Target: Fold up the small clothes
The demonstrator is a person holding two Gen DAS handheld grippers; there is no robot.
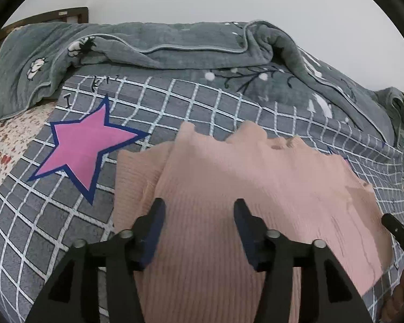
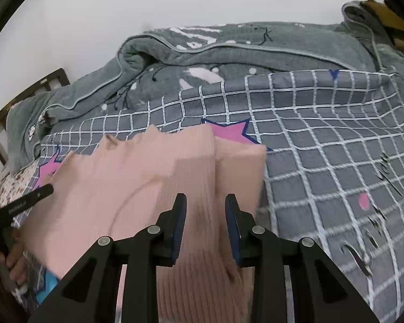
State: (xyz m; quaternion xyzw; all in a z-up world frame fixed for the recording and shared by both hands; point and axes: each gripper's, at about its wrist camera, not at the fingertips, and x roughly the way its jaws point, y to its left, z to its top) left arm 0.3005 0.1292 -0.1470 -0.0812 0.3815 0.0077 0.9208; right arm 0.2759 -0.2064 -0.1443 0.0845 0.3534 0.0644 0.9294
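A pink ribbed knit garment [image 1: 256,177] lies on the grey checked bedsheet [image 1: 215,99] (pink stars printed on it). The left gripper [image 1: 199,210] stands apart above the knit. The right gripper [image 2: 206,204] clamps a raised fold of it.

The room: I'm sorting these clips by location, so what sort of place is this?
Most likely a bedroom. The pink ribbed garment lies on a bed spread with a grey checked star-print cover, a rumpled grey-green quilt heaped behind it, and a dark wooden bed frame against a plain wall.
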